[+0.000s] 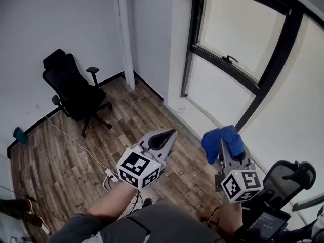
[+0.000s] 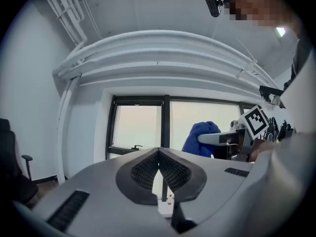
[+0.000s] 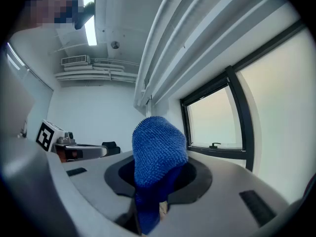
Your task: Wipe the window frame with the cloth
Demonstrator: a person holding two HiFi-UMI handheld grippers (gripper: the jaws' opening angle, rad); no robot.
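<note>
Got the blue cloth (image 1: 212, 142) pinched in the right gripper (image 1: 224, 148), low down and well short of the window frame (image 1: 273, 65) — not touching it yet. Biting only the bottom bit of the cloth, with a big soft puff left loose on top. Got the left gripper (image 1: 169, 134) pressed together on nothing, a little farther from the frame than the right one.

Could lose the cloth on the first hard rub, with so small a bite on it. Could bang the hard jaws on the frame or the glass by pushing past the soft puff. Could snag the cloth on the window handle (image 1: 230, 59) sticking out from the frame's cross bar. Could bump the near chair (image 1: 291, 178), just below the frame, while reaching up.

Nothing but air between the cloth and the frame. Lots of open wood floor (image 1: 55, 161) on the side away from the frame. Tight right under the frame, by that near chair. Better to step with care over the white cable (image 1: 76, 142) and plug strip (image 1: 110, 175), back from the frame by the feet. No bother from the far chair (image 1: 71, 87) — well away from the frame.
</note>
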